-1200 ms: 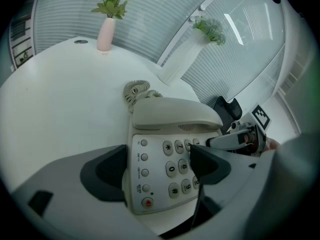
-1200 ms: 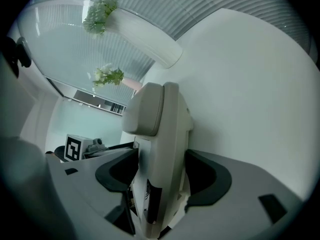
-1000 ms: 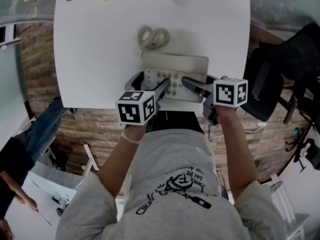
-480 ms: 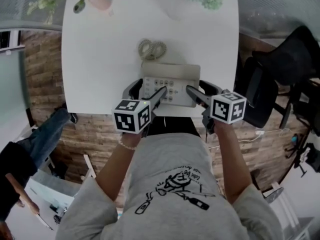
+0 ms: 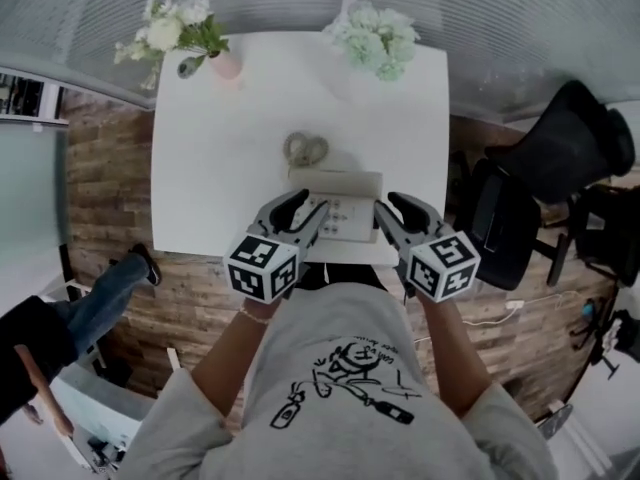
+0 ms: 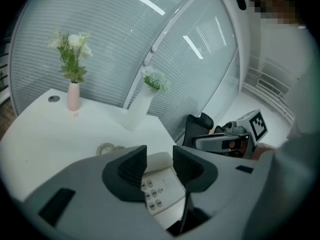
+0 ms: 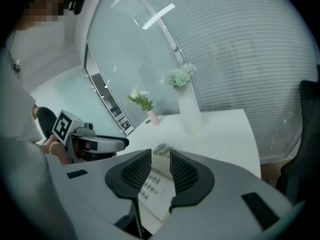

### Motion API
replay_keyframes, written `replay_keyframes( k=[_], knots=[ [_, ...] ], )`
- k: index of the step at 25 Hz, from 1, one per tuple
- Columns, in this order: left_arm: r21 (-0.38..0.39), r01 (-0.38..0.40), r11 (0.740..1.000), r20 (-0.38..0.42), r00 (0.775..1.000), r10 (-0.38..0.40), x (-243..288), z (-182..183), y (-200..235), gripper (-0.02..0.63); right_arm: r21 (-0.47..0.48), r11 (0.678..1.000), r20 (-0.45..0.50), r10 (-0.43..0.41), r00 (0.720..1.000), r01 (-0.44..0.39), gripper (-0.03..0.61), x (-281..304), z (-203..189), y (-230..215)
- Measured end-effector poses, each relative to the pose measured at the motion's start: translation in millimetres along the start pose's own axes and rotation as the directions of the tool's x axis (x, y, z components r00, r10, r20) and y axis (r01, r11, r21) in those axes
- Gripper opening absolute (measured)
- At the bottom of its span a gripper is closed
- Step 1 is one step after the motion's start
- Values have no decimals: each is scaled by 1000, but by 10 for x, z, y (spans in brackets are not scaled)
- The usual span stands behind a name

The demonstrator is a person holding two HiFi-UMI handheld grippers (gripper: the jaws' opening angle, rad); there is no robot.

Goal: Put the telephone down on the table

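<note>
My left gripper [image 5: 312, 206] and right gripper [image 5: 388, 206] are raised side by side, angled downward and away from me. My left forearm [image 5: 228, 351] and right forearm [image 5: 443, 353] reach forward. Both pairs of jaws have just been closing and stand partly apart, nothing between them.

**Table** [image 5: 200, 168]: stands on the floor [image 5: 100, 158], far edge toward the blinds [image 5: 480, 8].

**Telephone** [image 5: 338, 206]: on the table, at the near edge, about midway along it and slightly toward the right corner.

**Coiled cord** [image 5: 306, 149]: on the table, just behind the telephone, toward the table's middle.

**Small vase of flowers** [image 5: 222, 63]: on the table, at the far left corner.

**Tall vase of flowers** [image 5: 376, 43]: on the table, at the far edge, near the far right corner.

**Office chairs** [image 5: 560, 148]: on the floor, beyond the table's right edge.

**Another person's leg** [image 5: 105, 288]: on the floor, left of the near left corner.
</note>
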State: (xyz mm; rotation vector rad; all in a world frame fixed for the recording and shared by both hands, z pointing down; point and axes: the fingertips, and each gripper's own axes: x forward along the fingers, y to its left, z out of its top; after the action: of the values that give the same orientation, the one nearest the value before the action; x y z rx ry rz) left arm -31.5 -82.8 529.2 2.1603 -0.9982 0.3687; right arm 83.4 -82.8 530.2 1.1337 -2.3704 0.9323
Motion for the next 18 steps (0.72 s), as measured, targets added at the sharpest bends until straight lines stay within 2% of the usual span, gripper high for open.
replay_keyframes(
  k=[2, 5, 8, 13, 18],
  knots=[
    [32, 22, 999, 33, 999, -23, -92, 154, -140, 135, -63, 998, 49, -2, 999, 5, 121, -112, 192, 138],
    [100, 59, 993, 94, 993, -68, -256, 396, -364, 53, -123, 992, 128, 17, 992, -1, 103, -261, 466, 340],
    [155, 94, 983, 139, 984, -116, -450, 580, -593, 13, -172, 985, 175, 35, 984, -4, 80, -410, 682, 557],
    [246, 99, 964, 223, 962, -155, -710, 946, -913, 2, -254, 967, 249, 54, 967, 12, 72, -678, 1052, 875],
    [305, 107, 946, 319, 925, -208, -861, 1280, -1165, 2, -292, 957, 317, 96, 943, 0, 58, -848, 1369, 1068]
  ],
)
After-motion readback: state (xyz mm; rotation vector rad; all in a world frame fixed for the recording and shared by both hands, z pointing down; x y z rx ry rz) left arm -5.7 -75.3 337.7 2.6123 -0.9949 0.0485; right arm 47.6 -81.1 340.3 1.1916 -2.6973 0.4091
